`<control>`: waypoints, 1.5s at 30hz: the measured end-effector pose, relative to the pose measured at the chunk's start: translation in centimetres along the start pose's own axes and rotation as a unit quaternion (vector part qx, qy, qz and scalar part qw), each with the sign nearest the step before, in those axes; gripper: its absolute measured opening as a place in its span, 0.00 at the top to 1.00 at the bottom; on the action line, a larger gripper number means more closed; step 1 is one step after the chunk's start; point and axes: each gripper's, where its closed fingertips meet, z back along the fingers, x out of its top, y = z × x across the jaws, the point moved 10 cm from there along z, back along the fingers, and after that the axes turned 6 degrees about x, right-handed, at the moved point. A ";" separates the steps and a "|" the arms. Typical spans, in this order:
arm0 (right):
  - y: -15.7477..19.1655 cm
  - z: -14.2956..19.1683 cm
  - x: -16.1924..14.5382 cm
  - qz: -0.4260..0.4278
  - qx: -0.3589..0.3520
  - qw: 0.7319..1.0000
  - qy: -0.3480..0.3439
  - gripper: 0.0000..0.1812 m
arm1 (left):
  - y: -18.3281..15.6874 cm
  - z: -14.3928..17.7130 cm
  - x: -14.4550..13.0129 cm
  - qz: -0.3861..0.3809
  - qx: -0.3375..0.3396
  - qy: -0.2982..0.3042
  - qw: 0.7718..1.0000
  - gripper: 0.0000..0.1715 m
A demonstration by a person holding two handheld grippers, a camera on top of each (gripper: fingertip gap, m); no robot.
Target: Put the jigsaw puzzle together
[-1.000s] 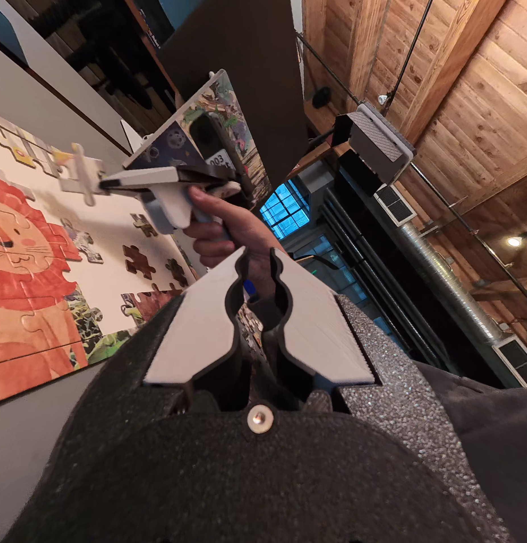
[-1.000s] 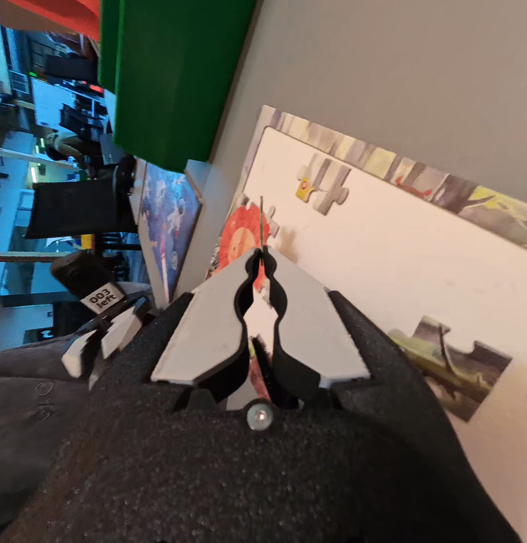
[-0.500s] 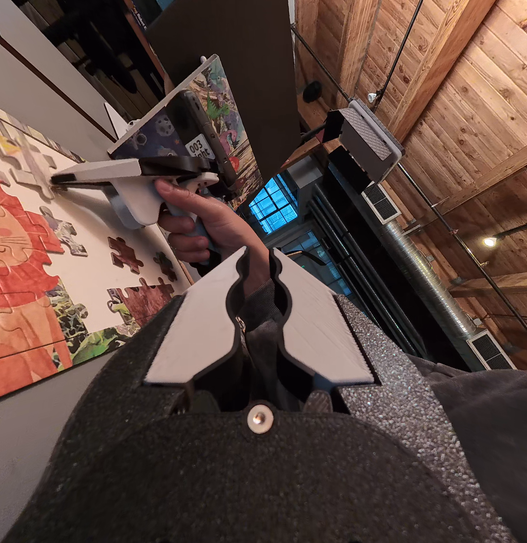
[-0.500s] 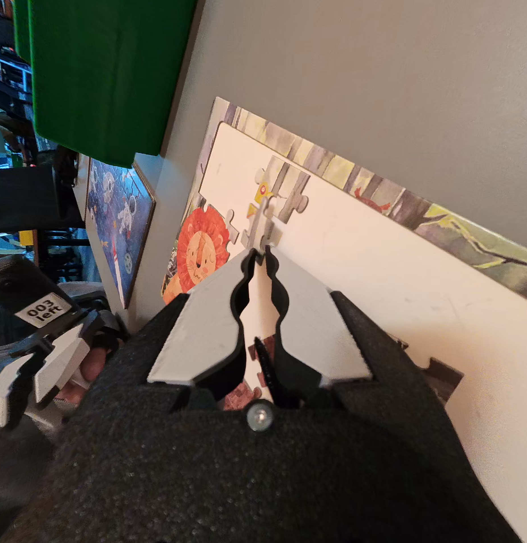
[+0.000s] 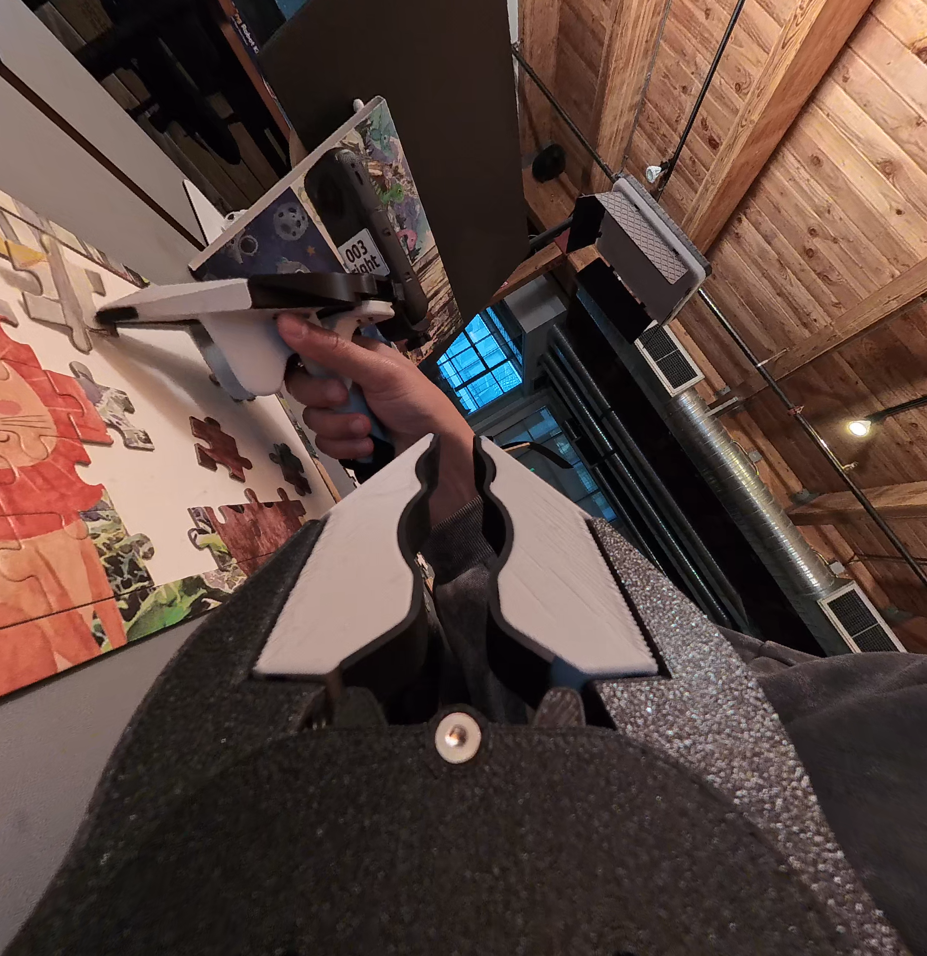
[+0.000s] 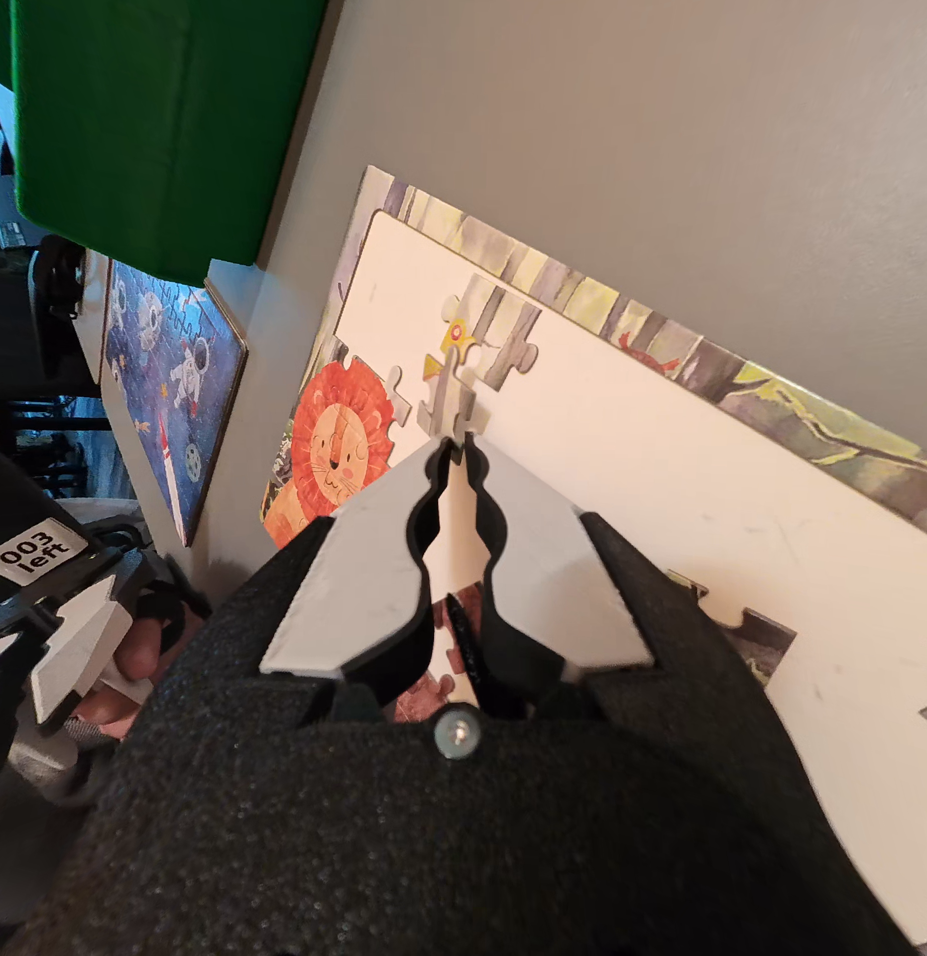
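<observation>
The right gripper (image 6: 455, 444) is clenched on a grey puzzle piece (image 6: 449, 401), pressing it onto the white puzzle board (image 6: 632, 465) near the board's top border, beside the lion section (image 6: 333, 445). The left gripper (image 5: 455, 449) hangs apart from the board, fingers parted, empty.

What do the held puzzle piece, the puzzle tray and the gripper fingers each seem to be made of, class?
Puzzle piece: probably printed cardboard, matte; thin, flat, die-cut tabs.
Puzzle tray: likely cardboard too, with a plain off-white, scuffed floor and a printed border.
Right gripper fingers: seemingly 3D-printed white plastic, judging by fine layer lines, with dark, possibly rubbery inner pads.
</observation>
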 end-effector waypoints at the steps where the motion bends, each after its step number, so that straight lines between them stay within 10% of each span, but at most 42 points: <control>1: 0.0 0.0 0.0 0.001 -0.005 1.000 0.001 0.96 | 0.0 0.0 0.0 0.000 0.000 0.000 1.000 0.93; 45: 3.5 -2.4 -0.2 0.189 -0.116 0.975 -0.002 1.00 | -0.1 0.0 0.0 -0.002 0.000 -0.001 1.000 0.94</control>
